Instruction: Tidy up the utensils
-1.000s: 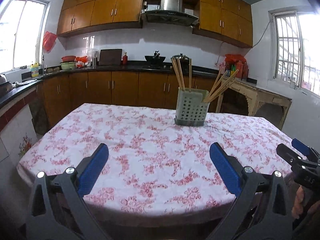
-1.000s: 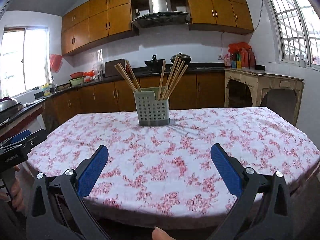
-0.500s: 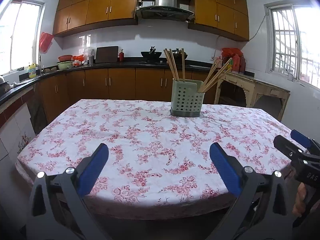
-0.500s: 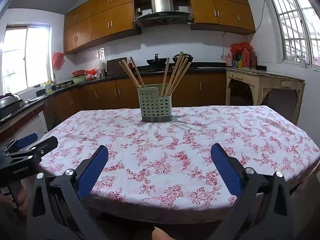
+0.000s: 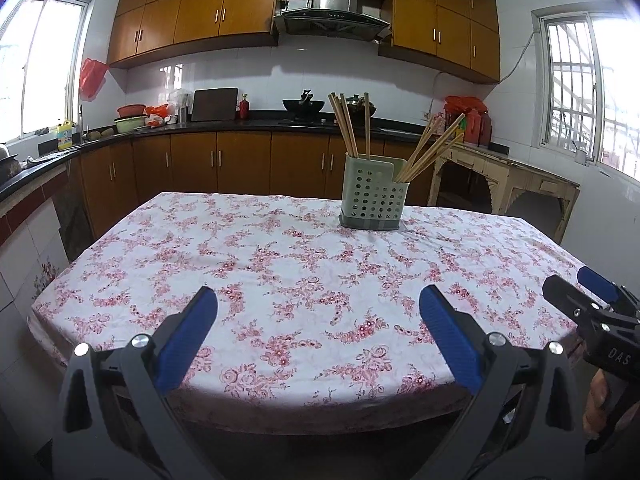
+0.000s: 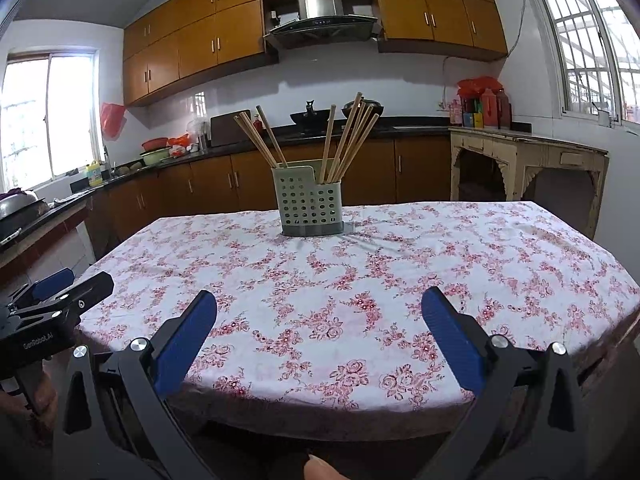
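A grey-green perforated utensil holder (image 5: 373, 201) stands upright on the far middle of the table (image 5: 280, 280); it also shows in the right wrist view (image 6: 309, 208). Several wooden chopsticks (image 5: 349, 126) stand in its two compartments, also seen in the right wrist view (image 6: 348, 138). My left gripper (image 5: 318, 312) is open and empty, held off the table's near edge. My right gripper (image 6: 319, 312) is open and empty at the same edge. Each gripper shows at the side of the other's view: right (image 5: 592, 300), left (image 6: 60, 296).
The table carries a white cloth with red flowers (image 6: 360, 272). Dark counters with wooden cabinets (image 5: 240, 160) run along the back and left walls. A worn cream side table (image 6: 528, 160) stands at the right wall, beyond the table.
Both grippers have pulled back and lowered from the table; the holder looks farther away and the table's near edge now shows higher. Both stayed open and empty.
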A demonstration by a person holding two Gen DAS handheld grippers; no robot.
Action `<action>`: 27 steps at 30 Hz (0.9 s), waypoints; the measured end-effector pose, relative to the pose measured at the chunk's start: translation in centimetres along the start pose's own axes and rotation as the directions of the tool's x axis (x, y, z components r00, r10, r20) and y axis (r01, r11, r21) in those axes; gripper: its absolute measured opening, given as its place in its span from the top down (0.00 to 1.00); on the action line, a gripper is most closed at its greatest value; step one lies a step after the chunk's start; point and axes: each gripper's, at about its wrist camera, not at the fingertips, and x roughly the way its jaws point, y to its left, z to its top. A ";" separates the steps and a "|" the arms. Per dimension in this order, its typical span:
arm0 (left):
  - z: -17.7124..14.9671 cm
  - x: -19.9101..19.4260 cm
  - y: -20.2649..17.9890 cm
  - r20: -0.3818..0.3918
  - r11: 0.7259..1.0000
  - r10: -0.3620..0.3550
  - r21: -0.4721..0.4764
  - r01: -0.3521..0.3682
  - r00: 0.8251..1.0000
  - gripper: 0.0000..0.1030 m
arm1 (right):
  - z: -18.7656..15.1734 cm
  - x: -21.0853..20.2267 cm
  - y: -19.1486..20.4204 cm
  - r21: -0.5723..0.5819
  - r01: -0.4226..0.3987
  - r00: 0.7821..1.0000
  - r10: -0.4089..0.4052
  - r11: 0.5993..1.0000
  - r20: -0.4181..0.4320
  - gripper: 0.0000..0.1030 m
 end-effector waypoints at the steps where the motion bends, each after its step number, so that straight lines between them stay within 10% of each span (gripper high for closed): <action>1: 0.0 0.0 0.0 -0.001 1.000 -0.001 0.002 0.001 1.000 0.04 | 0.0 0.0 0.0 0.000 0.000 1.000 0.000 1.000 0.000 0.02; 27: -0.2 0.6 -0.3 -0.028 1.000 -0.010 0.012 0.010 1.000 0.04 | 0.1 0.0 0.0 -0.007 0.003 1.000 -0.003 1.000 0.002 0.02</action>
